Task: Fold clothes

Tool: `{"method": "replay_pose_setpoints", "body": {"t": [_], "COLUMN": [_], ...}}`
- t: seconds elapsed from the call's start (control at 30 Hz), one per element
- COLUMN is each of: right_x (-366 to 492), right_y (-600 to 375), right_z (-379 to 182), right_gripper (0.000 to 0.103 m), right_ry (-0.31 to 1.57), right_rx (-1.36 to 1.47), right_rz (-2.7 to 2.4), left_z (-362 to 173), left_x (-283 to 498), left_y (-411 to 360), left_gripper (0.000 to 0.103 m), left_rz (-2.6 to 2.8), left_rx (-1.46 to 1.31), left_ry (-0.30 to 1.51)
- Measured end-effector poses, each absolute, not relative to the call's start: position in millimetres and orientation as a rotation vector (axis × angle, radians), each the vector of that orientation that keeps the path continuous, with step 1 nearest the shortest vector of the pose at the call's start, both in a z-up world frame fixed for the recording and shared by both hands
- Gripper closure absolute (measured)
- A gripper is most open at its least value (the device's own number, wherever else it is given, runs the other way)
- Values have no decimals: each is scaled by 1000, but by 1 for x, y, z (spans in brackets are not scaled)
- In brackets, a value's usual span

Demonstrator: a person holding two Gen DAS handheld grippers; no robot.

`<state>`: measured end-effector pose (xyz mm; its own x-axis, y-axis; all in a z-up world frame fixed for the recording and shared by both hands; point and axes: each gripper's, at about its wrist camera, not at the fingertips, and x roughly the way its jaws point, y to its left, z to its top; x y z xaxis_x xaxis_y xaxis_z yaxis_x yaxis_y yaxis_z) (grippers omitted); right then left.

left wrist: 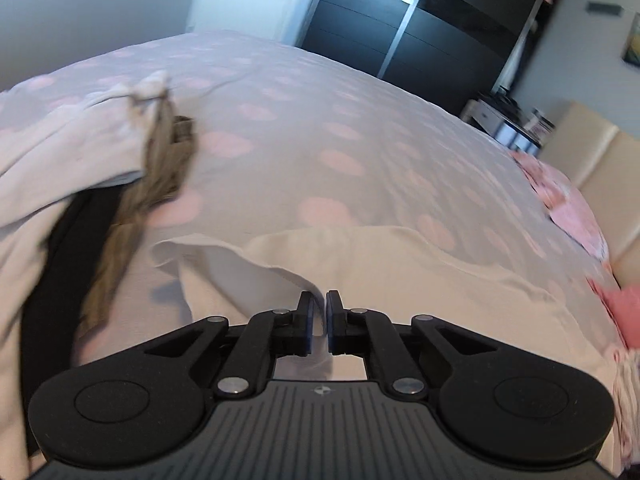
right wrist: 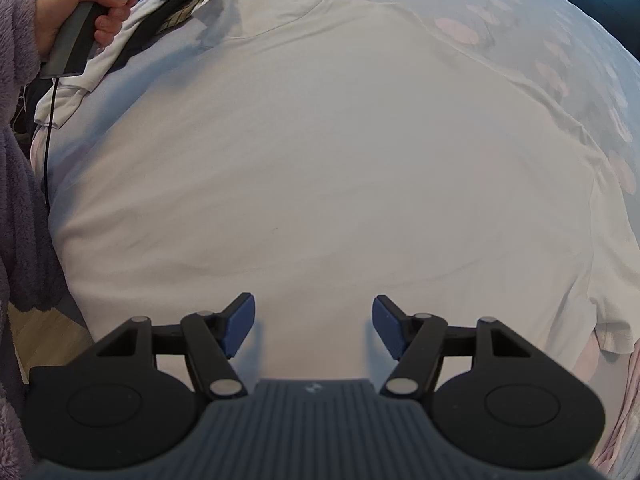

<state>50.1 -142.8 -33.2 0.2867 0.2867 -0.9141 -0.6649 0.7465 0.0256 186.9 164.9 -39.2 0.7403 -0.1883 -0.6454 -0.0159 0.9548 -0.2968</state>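
The left gripper (left wrist: 321,312) has its blue-padded jaws pressed almost together, pinching a raised fold at the edge of the white cotton T-shirt (left wrist: 360,264), which runs up between the pads. No earlier view is given, so only this grip can be told. The right gripper (right wrist: 313,322) hangs with its jaws spread wide above the T-shirt's flat body, pointing steeply down, nothing between the pads.

A small pale emblem sits on each gripper's ribbed grey housing; it is too small to read, and no other writing shows.

In the right wrist view, at 10 o'clock, the person's left hand (right wrist: 86,12) wraps a grey handle, fingers curled round it, a fluffy lilac sleeve (right wrist: 18,128) covering the arm and a thin black cable hanging below.

The T-shirt lies spread on the bed's pale cover with pink dots (left wrist: 320,120), one short sleeve at 4 o'clock in the right wrist view. At 9 o'clock in the left wrist view lies a heap of other clothes (left wrist: 120,168): white, black and brown striped fabric. At 1 o'clock beyond the bed stands a dark wardrobe (left wrist: 420,28).
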Motion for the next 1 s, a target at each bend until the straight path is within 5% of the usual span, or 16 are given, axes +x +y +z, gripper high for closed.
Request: {"method": "replay_pose_setpoints", "body": {"t": [0.43,0.7,1.0], "right_x": [49,50,47], "right_y": [-138,-133,-145], "right_z": [-36,-38,-39], "right_gripper": [34,33,33], "right_ry": [1106,1105,1127], "right_rx": [-399,-405,-410], "right_rz": [633,634,638], "left_z": [-76,-61,-39], "left_x": [191,164,146], "left_y": [75,84,104], "left_gripper": [98,63,60], "left_rz": [-294,-424,-332], "left_rx": [0,-44,57], "left_ry": [924,919,763]}}
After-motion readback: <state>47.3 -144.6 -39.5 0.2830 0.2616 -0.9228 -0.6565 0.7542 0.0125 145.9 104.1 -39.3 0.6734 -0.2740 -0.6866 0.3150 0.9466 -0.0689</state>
